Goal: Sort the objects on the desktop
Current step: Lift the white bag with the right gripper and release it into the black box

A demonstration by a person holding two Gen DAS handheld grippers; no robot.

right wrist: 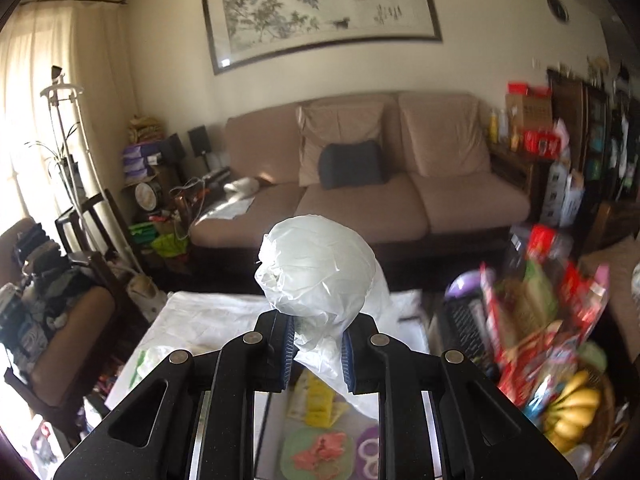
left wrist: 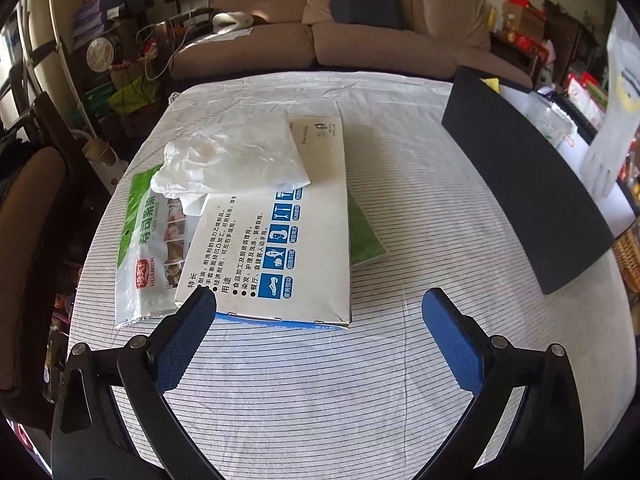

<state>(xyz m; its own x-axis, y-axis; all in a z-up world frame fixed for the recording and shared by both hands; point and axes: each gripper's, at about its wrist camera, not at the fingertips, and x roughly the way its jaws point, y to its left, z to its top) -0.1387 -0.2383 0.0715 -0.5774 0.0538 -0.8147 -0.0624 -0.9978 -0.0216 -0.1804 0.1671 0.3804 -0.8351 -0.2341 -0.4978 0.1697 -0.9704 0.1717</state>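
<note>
**Right gripper lifts a plastic bag; left waits over the glove box**

The right gripper point(right wrist: 316, 354) has its fingers clamped on a crumpled white plastic bag point(right wrist: 320, 272), which bulges up above the pads, held high and facing the sofa point(right wrist: 360, 200). The left gripper point(left wrist: 320, 300) has its fingers spread wide with nothing between them, low over the striped tablecloth point(left wrist: 400, 208), its left fingertip point(left wrist: 200, 300) just at the near corner of the glove box point(left wrist: 280, 232).

Only the left wrist view shows the box: it lies flat, long axis running away from the gripper, atop a seaweed packet point(left wrist: 148, 240), with another plastic bag point(left wrist: 236, 160) resting on its far end. Only the right wrist view shows bananas point(right wrist: 572, 408) right of the held bag.
</note>
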